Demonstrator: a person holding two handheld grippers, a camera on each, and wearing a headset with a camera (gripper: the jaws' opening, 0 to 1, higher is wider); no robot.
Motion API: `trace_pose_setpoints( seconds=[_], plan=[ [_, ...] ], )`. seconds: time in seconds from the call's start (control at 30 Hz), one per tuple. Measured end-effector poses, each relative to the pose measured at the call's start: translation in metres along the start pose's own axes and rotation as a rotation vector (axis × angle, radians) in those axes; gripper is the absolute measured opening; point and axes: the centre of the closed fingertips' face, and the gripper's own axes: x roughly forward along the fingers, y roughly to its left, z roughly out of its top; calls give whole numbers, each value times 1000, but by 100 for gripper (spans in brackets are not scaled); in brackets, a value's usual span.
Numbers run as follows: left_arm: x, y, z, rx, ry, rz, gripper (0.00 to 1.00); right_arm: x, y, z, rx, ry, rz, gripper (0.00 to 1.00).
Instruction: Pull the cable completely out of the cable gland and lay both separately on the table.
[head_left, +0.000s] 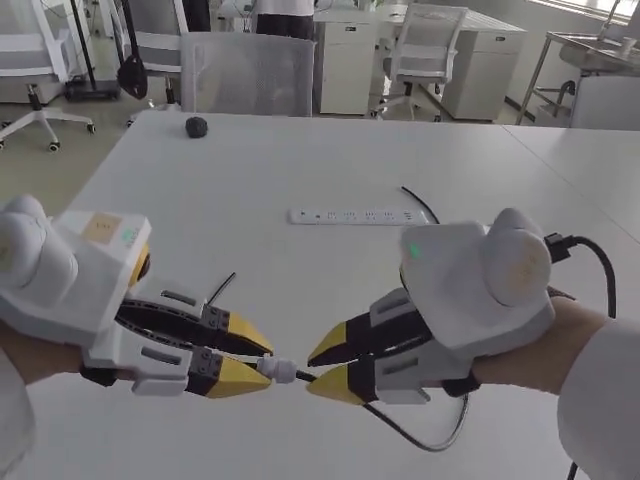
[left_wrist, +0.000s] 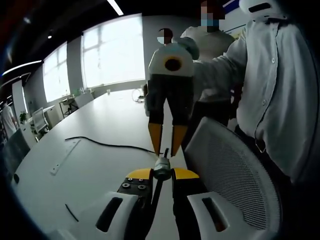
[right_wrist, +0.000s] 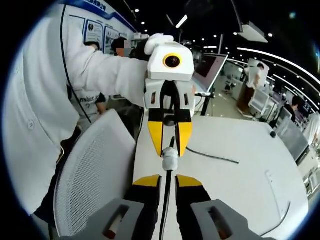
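**Head view:** The left tongs (head_left: 262, 362) pinch the cable gland (head_left: 272, 368), a small, rounded white plastic fitting, over the smooth white bench (head_left: 300, 160). The right tongs (head_left: 312, 372) are pressed onto the thin black cable (head_left: 299, 376), just beside the gland.

**Left gripper view:** The gland sits between the yellow tips.

**Right gripper view:** The cable runs straight back between the jaws.

**Procedure:** Hold the gland steady. Draw the cable along its own axis without twisting. The slick round jacket may slip, so regrip if it does.
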Motion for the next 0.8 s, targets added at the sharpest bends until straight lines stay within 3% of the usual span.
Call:
trace_pose_setpoints(
  seconds=[0.2,0.53,0.8],
  plan=[
    [1,0,2,5,-2,-3,14,6,-2,-6,1,31,1,1],
    [1,2,3,8,-5,-2,14,5,-4,-6,7,22,-10,0],
    [0,2,0,8,4,0,14,5,-4,-15,21,21,-12,0]
  ],
)
